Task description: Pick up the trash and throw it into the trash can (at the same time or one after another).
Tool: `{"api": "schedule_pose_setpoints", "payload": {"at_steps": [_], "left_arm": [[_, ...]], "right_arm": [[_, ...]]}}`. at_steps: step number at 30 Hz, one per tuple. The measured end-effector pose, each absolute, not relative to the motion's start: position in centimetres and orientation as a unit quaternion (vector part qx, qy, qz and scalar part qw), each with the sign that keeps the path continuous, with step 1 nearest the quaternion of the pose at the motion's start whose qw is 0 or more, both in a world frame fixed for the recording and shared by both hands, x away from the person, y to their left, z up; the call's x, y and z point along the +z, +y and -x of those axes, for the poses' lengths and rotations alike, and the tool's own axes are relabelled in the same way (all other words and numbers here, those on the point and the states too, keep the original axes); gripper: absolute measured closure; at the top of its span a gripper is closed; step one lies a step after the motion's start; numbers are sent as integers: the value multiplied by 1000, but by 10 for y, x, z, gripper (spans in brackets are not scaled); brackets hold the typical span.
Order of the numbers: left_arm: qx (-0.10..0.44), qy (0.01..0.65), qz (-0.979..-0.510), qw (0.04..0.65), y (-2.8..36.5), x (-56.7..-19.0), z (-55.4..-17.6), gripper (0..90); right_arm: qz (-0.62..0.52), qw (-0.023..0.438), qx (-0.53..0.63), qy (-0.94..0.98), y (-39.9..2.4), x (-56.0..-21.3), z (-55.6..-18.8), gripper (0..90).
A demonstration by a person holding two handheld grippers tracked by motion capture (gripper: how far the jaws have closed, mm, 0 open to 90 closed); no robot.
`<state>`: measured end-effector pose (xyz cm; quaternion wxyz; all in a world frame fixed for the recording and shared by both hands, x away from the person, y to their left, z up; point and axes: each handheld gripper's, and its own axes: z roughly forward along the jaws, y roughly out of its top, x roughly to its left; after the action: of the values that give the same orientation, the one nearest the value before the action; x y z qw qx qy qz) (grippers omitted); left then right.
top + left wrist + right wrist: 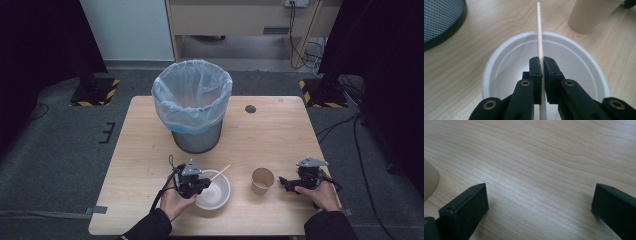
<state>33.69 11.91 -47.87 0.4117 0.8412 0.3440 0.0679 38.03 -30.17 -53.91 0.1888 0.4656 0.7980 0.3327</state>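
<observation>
Left gripper [541, 62] jaws clamped on thin pale wooden stick [539, 30] over white paper bowl [499, 62], likely to bin it. Right gripper [539, 202] jaws apart, idle on desk [536, 157].

High view overlooks the table [150, 150]; gripper views skim it close

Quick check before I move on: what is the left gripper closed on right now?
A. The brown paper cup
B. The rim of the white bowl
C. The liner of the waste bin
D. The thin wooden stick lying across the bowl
D: in the left gripper view, the left gripper has its pads pressed on the wooden stick, which runs over the white bowl; the paper cup stands apart.
</observation>
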Motion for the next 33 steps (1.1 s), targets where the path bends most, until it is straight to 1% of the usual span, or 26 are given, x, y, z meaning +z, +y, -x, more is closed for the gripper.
{"api": "schedule_pose_setpoints", "payload": {"at_steps": [7, 25, 33], "left_arm": [[87, 340, -819, 454, 130, -457, -331, 853], [125, 327, -775, 526, 152, -410, -317, 853], [146, 320, -751, 558, 163, -383, -310, 853]], "right_arm": [[-464, 188, 333, 799, -302, -539, -380, 10], [-463, 187, 333, 800, -302, -539, -380, 9], [-463, 187, 333, 800, -302, -539, -380, 9]]}}
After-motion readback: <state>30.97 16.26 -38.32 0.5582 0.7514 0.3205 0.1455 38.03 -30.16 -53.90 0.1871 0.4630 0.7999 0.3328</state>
